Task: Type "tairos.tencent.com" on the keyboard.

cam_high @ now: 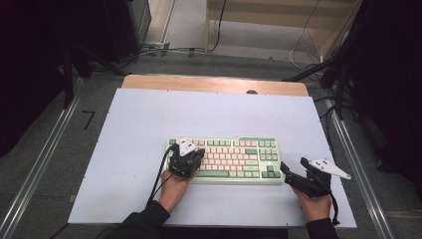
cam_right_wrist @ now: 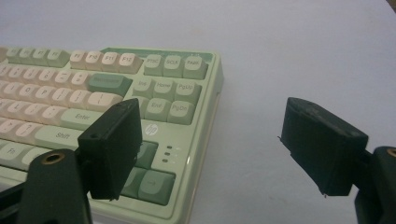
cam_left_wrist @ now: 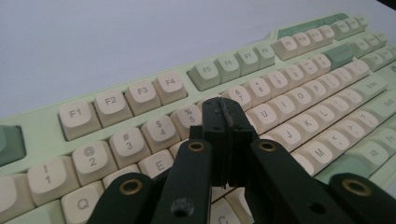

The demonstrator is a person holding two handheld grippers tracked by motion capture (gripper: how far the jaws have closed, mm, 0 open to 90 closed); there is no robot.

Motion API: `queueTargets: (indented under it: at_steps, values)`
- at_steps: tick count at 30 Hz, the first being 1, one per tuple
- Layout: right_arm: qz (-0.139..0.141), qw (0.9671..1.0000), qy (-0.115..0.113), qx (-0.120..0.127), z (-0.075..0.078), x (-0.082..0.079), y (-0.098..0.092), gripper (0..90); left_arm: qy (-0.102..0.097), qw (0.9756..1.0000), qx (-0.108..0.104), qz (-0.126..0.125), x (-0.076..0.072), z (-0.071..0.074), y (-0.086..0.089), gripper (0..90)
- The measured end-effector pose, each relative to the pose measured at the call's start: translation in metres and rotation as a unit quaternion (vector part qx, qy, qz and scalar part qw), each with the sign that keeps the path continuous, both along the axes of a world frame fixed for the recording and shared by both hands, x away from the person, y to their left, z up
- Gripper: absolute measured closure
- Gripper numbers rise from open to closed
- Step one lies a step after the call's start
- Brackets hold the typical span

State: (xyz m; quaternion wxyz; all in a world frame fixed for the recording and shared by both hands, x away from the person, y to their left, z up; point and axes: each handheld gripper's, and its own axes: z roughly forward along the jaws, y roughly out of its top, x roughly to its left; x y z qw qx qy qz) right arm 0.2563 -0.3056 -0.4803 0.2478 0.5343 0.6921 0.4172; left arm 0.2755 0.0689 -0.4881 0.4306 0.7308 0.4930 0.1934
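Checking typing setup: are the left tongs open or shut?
Shut: the left tongs have both pads pressed together, nothing between, above the keyboard.

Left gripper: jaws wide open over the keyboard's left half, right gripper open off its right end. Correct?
Not quite. The left gripper has its jaws shut, pads pressed together with nothing between them, as the left gripper view shows. The rest holds: it is over the left half of the keyboard, and the right gripper stands open off the keyboard's right end.

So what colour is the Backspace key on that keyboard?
Darker green, unlike the cream letter keys; the Backspace key on the keyboard shows best in the right gripper view.
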Motion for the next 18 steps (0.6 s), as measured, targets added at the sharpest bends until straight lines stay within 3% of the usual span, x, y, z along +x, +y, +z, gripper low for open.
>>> queueTargets:
  at_steps: [6,12,18]
  values:
    - [0.013,0.9999,0.0,0.0,0.0,0.005,0.007,18.8,0.001,0.9999,-0.004,0.01,-0.004,0.001,0.01,89.5]
    - [0.026,0.9997,-0.001,0.0,0.001,0.011,0.014,18.8,0.0,0.9997,-0.017,0.015,-0.011,0.004,0.024,78.4]
    - [0.041,0.9991,-0.002,-0.001,0.001,0.018,0.023,18.8,-0.011,0.999,-0.015,0.041,-0.021,0.005,0.038,51.0]
